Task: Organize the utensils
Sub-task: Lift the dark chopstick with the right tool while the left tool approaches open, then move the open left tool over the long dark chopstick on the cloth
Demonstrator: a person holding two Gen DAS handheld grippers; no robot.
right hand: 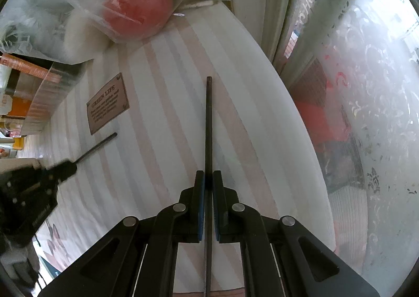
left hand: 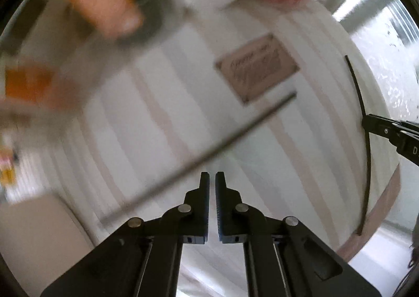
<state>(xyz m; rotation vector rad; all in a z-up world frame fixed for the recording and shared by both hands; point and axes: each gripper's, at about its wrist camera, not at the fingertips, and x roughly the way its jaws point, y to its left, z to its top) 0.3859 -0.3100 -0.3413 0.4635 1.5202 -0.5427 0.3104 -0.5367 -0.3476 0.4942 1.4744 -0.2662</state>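
The right claw (right hand: pixel 208 176) is clamped on a dark chopstick (right hand: pixel 208 118), which runs straight out between its pads over the striped counter (right hand: pixel 162 82). The grip sits far back on a thin, smooth rod, so a tilt could let it swivel or slide free. The left claw (left hand: pixel 212 176) is closed with nothing visibly between its pads. The second chopstick (left hand: pixel 235 129) lies slantwise on the cloth just past its tips, blurred. It likely needs reopening and re-aiming, and a hasty stab could roll that stick away. Farther off, the brown card (right hand: pixel 108 103) and the plastic bag (right hand: pixel 136 16) crowd the back, leaving less room to swing.
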